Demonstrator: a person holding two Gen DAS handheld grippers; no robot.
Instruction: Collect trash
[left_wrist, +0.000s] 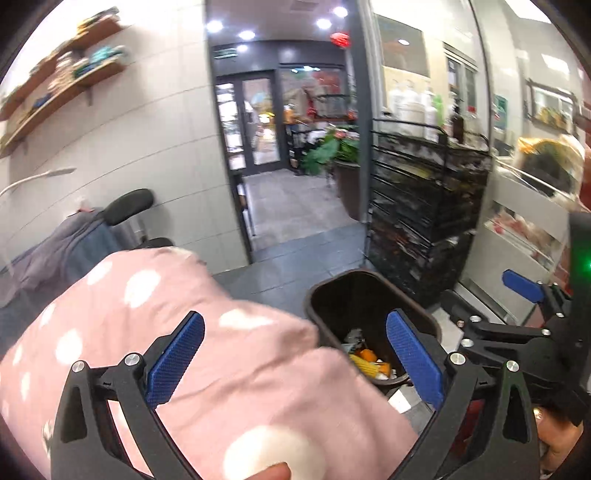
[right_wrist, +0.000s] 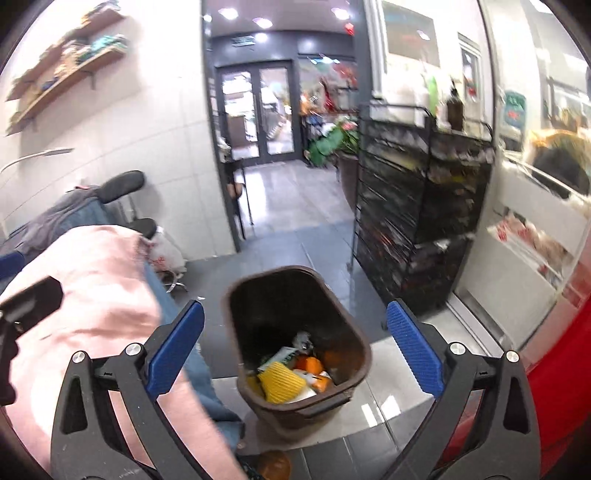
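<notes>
Right wrist: bin (right_wrist: 295, 354) upright, mouth up.

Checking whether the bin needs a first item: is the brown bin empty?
No: the brown bin on the floor already holds yellow and orange scraps at its bottom.

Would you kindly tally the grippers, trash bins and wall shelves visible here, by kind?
Grippers: 2, left gripper and right gripper, both open and empty
Trash bin: 1
Wall shelves: 2
Total: 5
</notes>
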